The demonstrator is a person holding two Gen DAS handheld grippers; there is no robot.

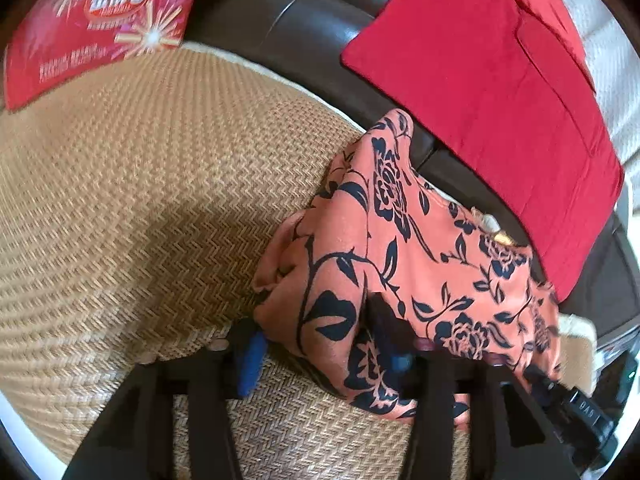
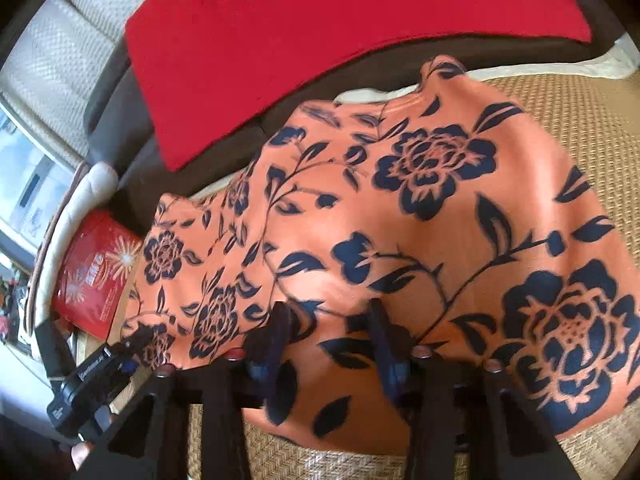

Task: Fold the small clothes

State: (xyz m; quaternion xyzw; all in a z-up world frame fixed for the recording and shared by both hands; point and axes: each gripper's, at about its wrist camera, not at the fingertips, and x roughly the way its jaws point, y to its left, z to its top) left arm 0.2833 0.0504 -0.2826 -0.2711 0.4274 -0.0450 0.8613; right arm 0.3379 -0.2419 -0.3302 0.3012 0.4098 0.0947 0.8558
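Warm, even daylight fills both fisheye views, with bright glare at a window (image 2: 28, 176) on the left edge of the right wrist view. A soft shadow falls across the woven mat (image 1: 168, 248), edges curve heavily, and motion blur softens the floral garment (image 2: 400, 216).

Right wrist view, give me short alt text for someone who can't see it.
An orange garment with dark flowers lies on a woven mat, with the right gripper over its near edge, fingers apart. A red cloth lies behind it.
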